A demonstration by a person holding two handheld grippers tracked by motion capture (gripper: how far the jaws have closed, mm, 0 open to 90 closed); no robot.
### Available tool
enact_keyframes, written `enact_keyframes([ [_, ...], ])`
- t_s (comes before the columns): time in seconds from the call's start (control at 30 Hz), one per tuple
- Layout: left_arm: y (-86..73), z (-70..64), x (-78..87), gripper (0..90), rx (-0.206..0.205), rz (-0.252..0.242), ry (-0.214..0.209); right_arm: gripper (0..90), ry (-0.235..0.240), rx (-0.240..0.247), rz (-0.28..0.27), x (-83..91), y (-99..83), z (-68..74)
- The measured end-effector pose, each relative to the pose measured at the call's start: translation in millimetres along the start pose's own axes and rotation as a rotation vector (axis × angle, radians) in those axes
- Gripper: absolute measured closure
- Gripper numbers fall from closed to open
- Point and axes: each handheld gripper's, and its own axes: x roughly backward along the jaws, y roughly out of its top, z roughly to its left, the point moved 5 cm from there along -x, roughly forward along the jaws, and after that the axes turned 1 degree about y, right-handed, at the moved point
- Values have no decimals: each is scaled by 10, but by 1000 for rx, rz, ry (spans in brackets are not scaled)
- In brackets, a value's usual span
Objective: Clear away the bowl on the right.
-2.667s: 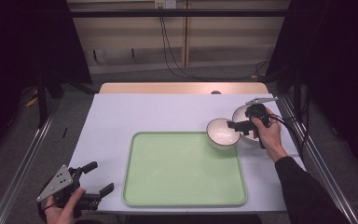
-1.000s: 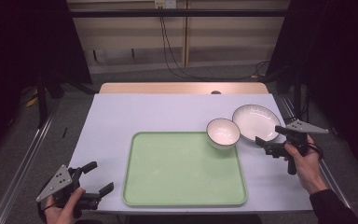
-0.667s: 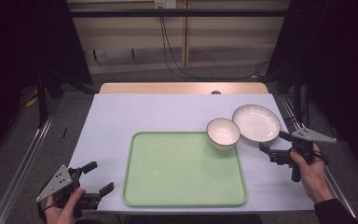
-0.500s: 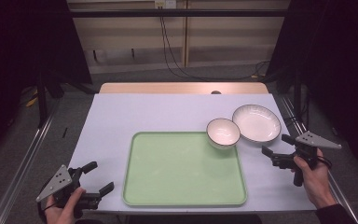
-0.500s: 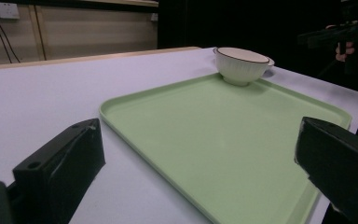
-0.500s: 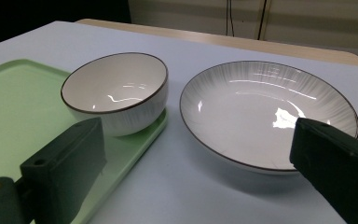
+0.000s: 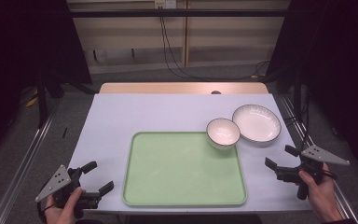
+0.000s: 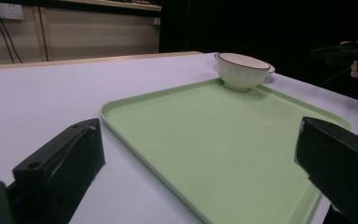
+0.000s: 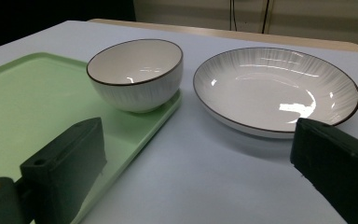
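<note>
The work in hand appears to be loading crockery onto the tray (image 7: 184, 170). The bowl (image 7: 223, 132) sits on the tray's upper right corner, at centre right of the high view; the plate (image 7: 256, 123) lies just beside it on the white table (image 7: 144, 112), off the tray, rims close or touching, contact not determinable. The right gripper (image 7: 283, 161) hovers at lower right of the high view, near the table's right edge, apart from both dishes; its jaws stand wide apart and hold nothing. In the right gripper view the jaws frame the bowl (image 9: 135, 74) and plate (image 9: 276, 88) ahead, pointing toward them at a low angle. The left gripper (image 7: 95, 177) rests at lower left, off the tray's left edge, jaws likewise spread and empty, hand low at the table's near edge. Judgement: the bowl is placed; the plate is the likely next item. That move calls for the right gripper to advance, take the plate's near rim, and lift it clear of the bowl onto the tray.
</note>
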Motion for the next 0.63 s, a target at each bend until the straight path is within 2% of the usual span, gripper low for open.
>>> enact_keyframes([
  [0.03, 2, -7, -4, 13, 13, -7, 1, 26, 3, 0, -2, 17, -8, 14],
  [0.07, 2, 0, 1, 13, 2, -5, 5, 26, 5, -1, -4, 27, -11, 22],
  [0.23, 9, -7, 1, 13, 19, -20, 5, 26, 16, 4, -28, 117, -42, 87],
  [0.3, 6, 0, 3, 13, 7, -10, 1, 24, 17, 10, -38, 164, -54, 106],
  [0.4, 14, 4, -3, 12, 19, -23, 9, 25, 15, 18, -29, 227, -131, 115],
  [0.43, 9, 1, -5, 13, 22, -15, 9, 26, 13, -6, -27, 241, -153, 133],
  [0.47, 8, -3, 1, 13, 11, -12, 2, 25, 18, 20, -15, 253, -183, 140],
  [0.6, 11, -8, 0, 12, 30, -26, 3, 26, 10, 17, -19, 255, -182, 124],
  [0.63, 13, -2, 6, 13, 22, -27, 5, 27, 8, 21, -18, 253, -181, 117],
])
